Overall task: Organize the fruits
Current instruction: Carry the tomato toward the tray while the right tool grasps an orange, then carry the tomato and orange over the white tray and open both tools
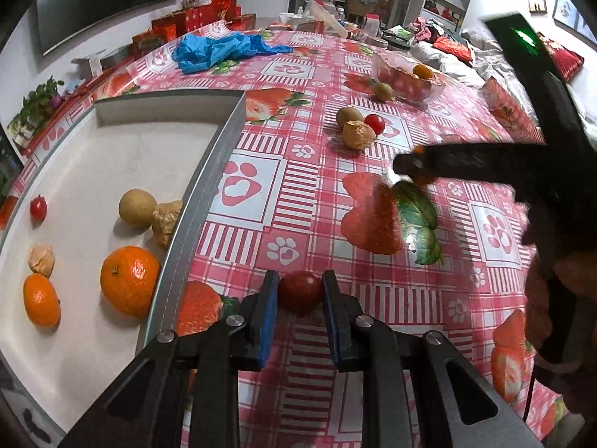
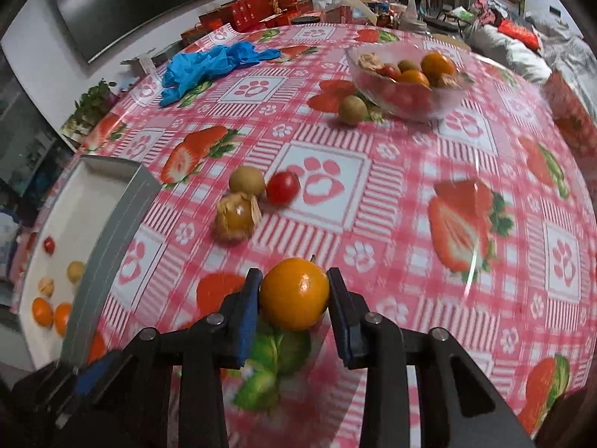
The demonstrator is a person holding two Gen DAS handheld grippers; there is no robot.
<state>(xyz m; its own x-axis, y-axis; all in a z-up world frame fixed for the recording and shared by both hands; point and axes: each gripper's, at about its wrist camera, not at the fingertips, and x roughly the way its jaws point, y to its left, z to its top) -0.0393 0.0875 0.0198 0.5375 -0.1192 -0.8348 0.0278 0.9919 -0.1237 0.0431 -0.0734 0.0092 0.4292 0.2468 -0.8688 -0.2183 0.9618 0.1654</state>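
Just right of the white tray (image 1: 209, 171), the left gripper (image 1: 300, 295) clamps a soft, easily burst cherry tomato (image 1: 299, 290) across its middle, while further right the right gripper (image 2: 294, 298) pinches a small, smooth, firmer orange (image 2: 294, 293) at its widest girth.

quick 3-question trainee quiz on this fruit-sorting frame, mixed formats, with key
1. True or false: the left gripper is shut on a cherry tomato.
2. What does the right gripper hold between its fingers? A) small orange B) kiwi C) blue glove
3. Fill in: two oranges already lie in the white ____.

Key:
1. True.
2. A, the small orange.
3. Tray; the oranges lie near its front.
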